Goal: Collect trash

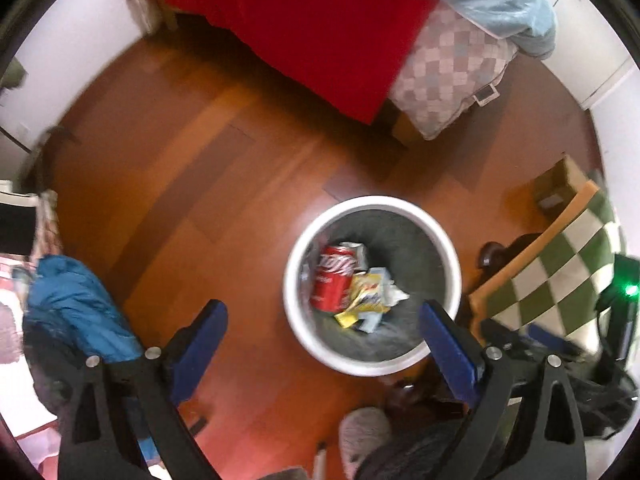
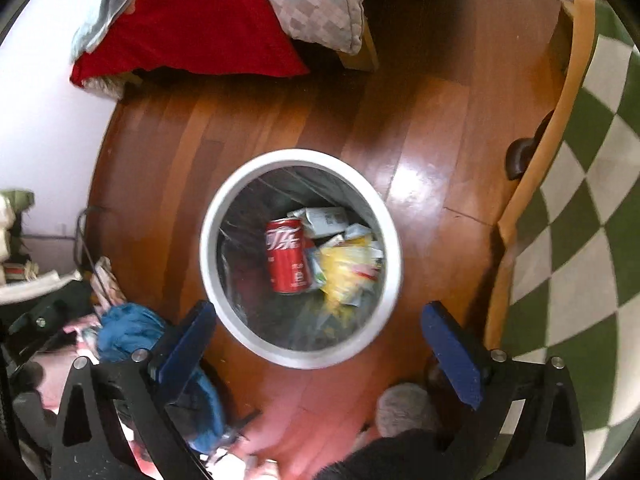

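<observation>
Both tongs spread, empty: left gripper (image 1: 324,326), right gripper (image 2: 318,326) above bin (image 2: 208,240) | can (image 2: 288,256), wrappers (image 2: 348,264) inside | step: drop done | next: seek more trash

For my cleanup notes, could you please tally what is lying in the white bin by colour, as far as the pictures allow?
Red: 1, the drink can
Yellow: 1, the crumpled wrapper
White or pale: at least 2, a folded carton and crumpled paper
Total: at least 4 in the white bin; the blurred pile may hide more.
</observation>
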{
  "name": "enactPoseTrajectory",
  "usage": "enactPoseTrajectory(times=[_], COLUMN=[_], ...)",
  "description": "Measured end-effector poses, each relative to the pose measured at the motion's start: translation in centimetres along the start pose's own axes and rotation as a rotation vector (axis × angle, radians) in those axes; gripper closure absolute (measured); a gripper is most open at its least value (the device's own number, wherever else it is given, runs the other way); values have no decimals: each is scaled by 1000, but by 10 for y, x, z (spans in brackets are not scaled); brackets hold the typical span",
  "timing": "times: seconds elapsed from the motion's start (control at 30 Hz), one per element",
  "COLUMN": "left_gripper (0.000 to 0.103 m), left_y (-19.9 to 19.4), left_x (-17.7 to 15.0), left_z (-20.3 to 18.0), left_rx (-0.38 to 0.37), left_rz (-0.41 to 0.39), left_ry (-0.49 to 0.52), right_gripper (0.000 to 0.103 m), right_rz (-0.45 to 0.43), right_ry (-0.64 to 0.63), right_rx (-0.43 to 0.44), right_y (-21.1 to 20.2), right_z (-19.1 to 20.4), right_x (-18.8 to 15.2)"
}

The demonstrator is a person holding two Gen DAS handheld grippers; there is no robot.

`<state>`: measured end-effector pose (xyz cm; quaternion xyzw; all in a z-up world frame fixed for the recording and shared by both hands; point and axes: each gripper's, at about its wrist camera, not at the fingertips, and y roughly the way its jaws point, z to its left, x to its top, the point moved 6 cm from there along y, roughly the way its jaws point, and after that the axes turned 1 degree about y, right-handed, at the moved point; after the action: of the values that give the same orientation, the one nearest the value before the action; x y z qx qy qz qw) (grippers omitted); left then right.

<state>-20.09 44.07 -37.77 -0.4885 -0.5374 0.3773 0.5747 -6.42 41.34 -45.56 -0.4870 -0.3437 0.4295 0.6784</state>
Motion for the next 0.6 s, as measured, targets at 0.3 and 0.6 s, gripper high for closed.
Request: enactPoseTrajectory(times=[0.3, 0.6], left_gripper=[6, 6], left_y=[-51, -133], left_x=[-44, -80], left_z=[-6, -29], left_rx=[37, -23], left_rz=[-62, -160], left_ry=[39, 95], right_gripper=[0, 0], right_rz=[-91, -200], right_ry=[-88, -131], right_rx=[-127, -47], right_y=[-68, -174], right_z=[-12, -8], right_x=[-39, -96])
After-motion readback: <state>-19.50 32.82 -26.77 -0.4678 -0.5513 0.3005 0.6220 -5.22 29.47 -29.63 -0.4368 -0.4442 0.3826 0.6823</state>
